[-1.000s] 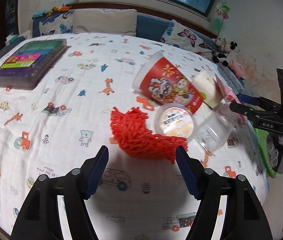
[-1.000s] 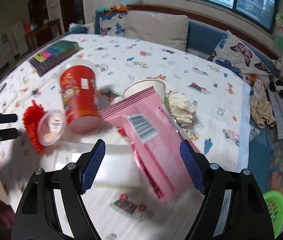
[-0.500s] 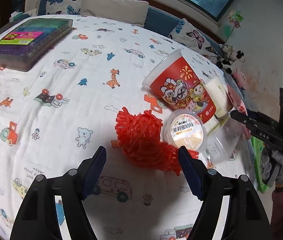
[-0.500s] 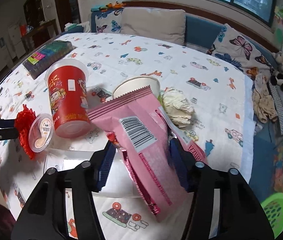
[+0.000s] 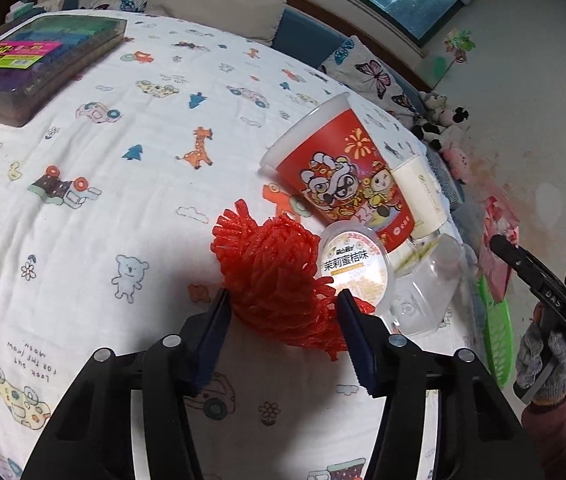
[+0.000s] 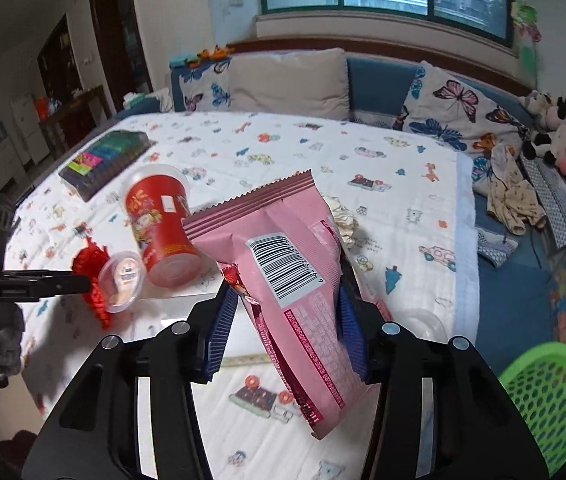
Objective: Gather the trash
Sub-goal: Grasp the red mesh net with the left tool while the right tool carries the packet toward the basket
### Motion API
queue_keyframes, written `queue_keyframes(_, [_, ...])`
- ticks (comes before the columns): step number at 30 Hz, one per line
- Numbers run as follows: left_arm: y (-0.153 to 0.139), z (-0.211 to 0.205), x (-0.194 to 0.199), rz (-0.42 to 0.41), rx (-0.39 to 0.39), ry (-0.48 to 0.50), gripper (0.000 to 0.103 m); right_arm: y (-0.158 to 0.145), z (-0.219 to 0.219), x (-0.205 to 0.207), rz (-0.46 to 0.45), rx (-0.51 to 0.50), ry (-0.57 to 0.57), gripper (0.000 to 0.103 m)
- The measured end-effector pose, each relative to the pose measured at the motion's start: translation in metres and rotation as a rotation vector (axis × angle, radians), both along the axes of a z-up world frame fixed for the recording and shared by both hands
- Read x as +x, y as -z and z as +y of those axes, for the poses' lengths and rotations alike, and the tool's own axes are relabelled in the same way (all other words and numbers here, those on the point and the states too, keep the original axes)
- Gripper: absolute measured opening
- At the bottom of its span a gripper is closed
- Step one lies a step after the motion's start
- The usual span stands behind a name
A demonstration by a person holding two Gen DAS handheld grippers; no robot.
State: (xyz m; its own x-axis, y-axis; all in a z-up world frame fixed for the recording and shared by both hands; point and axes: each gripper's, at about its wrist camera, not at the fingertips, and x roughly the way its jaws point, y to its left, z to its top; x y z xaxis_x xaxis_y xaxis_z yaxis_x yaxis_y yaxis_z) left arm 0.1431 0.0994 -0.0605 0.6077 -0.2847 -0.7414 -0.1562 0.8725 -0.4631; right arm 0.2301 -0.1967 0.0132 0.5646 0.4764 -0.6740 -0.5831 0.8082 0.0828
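Observation:
My left gripper (image 5: 283, 312) has its jaws around the near edge of a red foam net (image 5: 275, 264) lying on the bed sheet (image 5: 83, 240); whether they grip it I cannot tell. Beside the net lie a small lidded jelly cup (image 5: 357, 266), a tipped red paper cup (image 5: 339, 176), a white cup (image 5: 419, 196) and a clear plastic cup (image 5: 427, 280). My right gripper (image 6: 285, 316) is shut on a pink snack bag (image 6: 287, 268) and holds it lifted above the sheet. The bag and right gripper also show in the left wrist view (image 5: 497, 248).
A green plastic basket (image 6: 547, 396) stands on the floor at the right of the bed. A dark box of coloured items (image 5: 39, 60) lies at the far left. A crumpled tissue (image 6: 345, 220) lies behind the bag. Pillows (image 6: 287, 80) and plush toys (image 6: 555, 120) line the back.
My left gripper moved forward to the red net and its jaws narrowed around it. My right gripper closed on the pink bag and lifted it up and back.

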Motion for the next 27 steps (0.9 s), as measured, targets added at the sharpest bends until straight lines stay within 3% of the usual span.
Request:
queue_keyframes(8, [-0.008, -0.002, -0.007, -0.04, -0.002, 0.024, 0.03, -0.012, -0.015, -0.03, -0.013, 0.072, 0.038, 0.05])
queue_keyframes(18, [-0.048, -0.011, -0.036, -0.135, 0.051, 0.055, 0.028, -0.012, -0.05, -0.059, -0.002, 0.158, 0.13, 0.05])
queue_keyframes(27, [-0.077, -0.055, -0.036, -0.198, 0.055, 0.179, 0.028, 0.0, -0.112, -0.075, 0.025, 0.198, 0.286, 0.05])
